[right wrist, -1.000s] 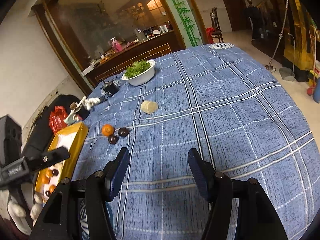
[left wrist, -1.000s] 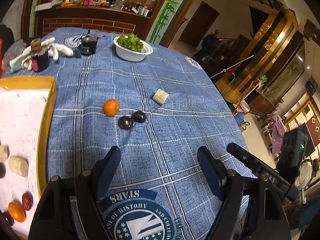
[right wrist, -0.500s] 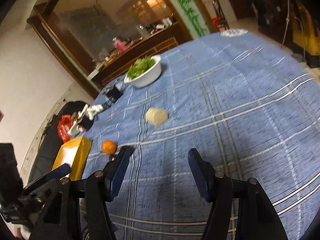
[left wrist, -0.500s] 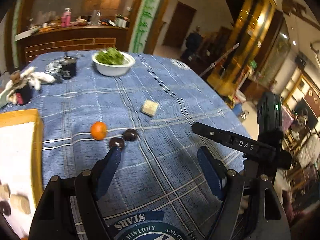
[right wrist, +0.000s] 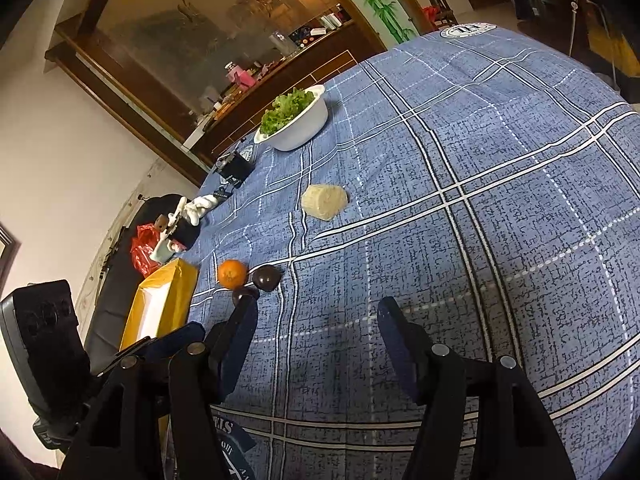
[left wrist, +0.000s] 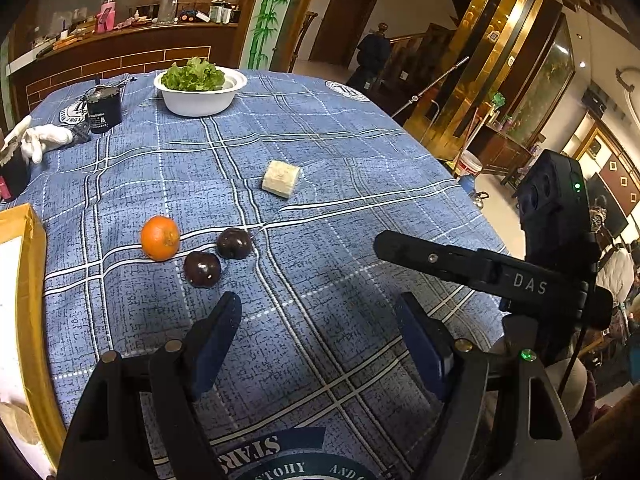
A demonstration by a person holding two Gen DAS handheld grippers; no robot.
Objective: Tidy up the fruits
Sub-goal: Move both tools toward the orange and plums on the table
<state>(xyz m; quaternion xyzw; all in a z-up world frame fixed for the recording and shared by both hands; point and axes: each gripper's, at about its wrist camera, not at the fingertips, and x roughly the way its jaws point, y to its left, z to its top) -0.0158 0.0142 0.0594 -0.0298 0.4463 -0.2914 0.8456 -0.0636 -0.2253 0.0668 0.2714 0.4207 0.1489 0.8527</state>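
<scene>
An orange (left wrist: 159, 237) lies on the blue checked tablecloth, with two dark round fruits (left wrist: 202, 268) (left wrist: 234, 243) just right of it and a pale cut piece (left wrist: 281, 178) farther back. The same orange (right wrist: 231, 273), dark fruit (right wrist: 266, 278) and pale piece (right wrist: 324, 201) show in the right wrist view. My left gripper (left wrist: 318, 334) is open and empty, just short of the dark fruits. My right gripper (right wrist: 316, 330) is open and empty, with its left finger over one dark fruit. A yellow-rimmed tray (left wrist: 30, 304) lies at the left.
A white bowl of lettuce (left wrist: 200, 89) stands at the back, with a black cup (left wrist: 104, 110) and white gloves (left wrist: 40, 140) to its left. The right tool's body (left wrist: 500, 276) reaches in from the right. The table edge curves down at the right.
Both grippers have moved forward toward the fruits, which now look larger and closer. The left view has turned right, so less of the tray shows. Both stayed open.
</scene>
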